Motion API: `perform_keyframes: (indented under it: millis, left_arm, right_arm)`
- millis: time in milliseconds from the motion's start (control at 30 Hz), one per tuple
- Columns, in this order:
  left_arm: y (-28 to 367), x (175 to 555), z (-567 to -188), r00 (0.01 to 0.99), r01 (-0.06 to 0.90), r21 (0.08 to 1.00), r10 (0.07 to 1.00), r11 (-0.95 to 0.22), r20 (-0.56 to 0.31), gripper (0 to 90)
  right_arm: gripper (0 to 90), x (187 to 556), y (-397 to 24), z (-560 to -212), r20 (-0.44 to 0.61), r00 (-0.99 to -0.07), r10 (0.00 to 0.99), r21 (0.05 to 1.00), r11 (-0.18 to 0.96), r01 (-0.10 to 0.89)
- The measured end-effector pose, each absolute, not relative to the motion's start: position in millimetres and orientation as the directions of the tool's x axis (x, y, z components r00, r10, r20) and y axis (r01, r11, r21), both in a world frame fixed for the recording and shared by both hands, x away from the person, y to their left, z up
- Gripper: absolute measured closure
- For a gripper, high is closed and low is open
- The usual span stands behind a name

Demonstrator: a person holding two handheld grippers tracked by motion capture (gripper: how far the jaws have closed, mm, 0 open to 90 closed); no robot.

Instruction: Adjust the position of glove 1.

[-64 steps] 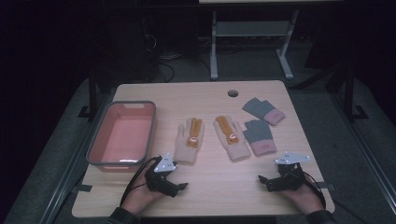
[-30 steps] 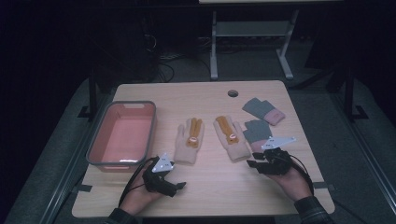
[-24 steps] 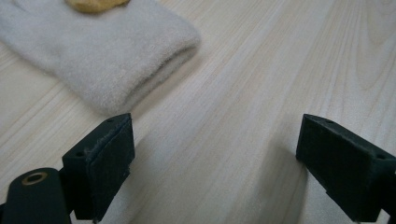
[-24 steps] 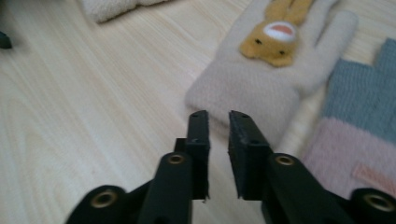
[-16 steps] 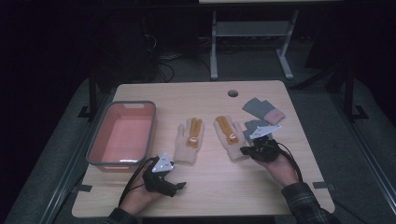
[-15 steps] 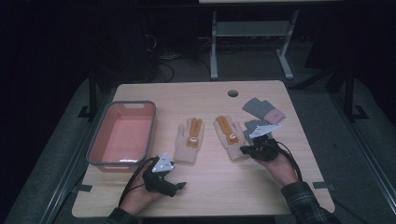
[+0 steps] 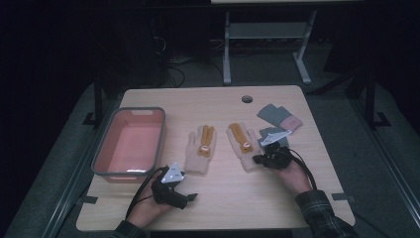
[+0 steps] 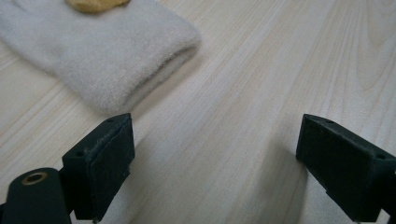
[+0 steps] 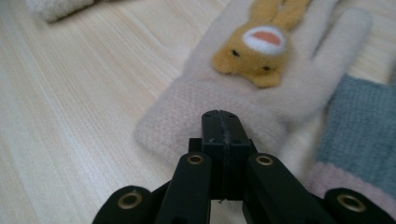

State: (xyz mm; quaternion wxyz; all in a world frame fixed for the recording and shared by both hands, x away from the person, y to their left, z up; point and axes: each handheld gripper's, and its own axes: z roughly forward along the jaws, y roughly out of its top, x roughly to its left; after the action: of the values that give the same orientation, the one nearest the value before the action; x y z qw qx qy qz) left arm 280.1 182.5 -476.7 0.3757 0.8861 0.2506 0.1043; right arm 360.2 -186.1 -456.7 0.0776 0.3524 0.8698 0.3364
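Dark floor and cables surround a pale wooden table (image 7: 218, 198), lit from above. Near its right half lies a cream glove with a rabbit face (image 7: 242, 146), long axis running from the near edge toward the far one, fingers away from the person, cuff nearest them and tilted a little to the right. A matching second cream glove (image 7: 200, 148) lies just left of it, pointing the same way, and a grey glove with a pink cuff (image 7: 280, 116) lies beyond on the right. A pink tub (image 7: 130, 144) stands at the left.

The right gripper (image 9: 220, 122) is clenched, jaws pressed flat together with nothing visibly between them, its tip over the rabbit glove's cuff; whether it touches the wool I cannot tell. Two seconds ago it sat back near the table's near right edge; it has since moved in to the glove and closed.

The left gripper (image 8: 212, 172) rests open on bare wood just short of the second glove's cuff, unmoved.
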Motion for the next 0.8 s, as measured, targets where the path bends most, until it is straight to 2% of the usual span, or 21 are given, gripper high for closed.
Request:
perform_keyframes:
  millis: [233, 800]
  left_arm:
    - [182, 280, -477, 0.85, 0.368, 0.718, 0.526, -0.59, -0.003, 10.8]
    - [182, 279, -477, 0.849, 0.369, 0.719, 0.529, -0.589, -0.003, 10.8]
  right_arm:
    - [90.0, 357, -183, -457, 0.087, -0.76, 0.644, 0.633, 0.553, 0.541]
    - [90.0, 327, -160, -452, 0.097, -0.859, 0.502, 0.596, 0.662, 0.454]
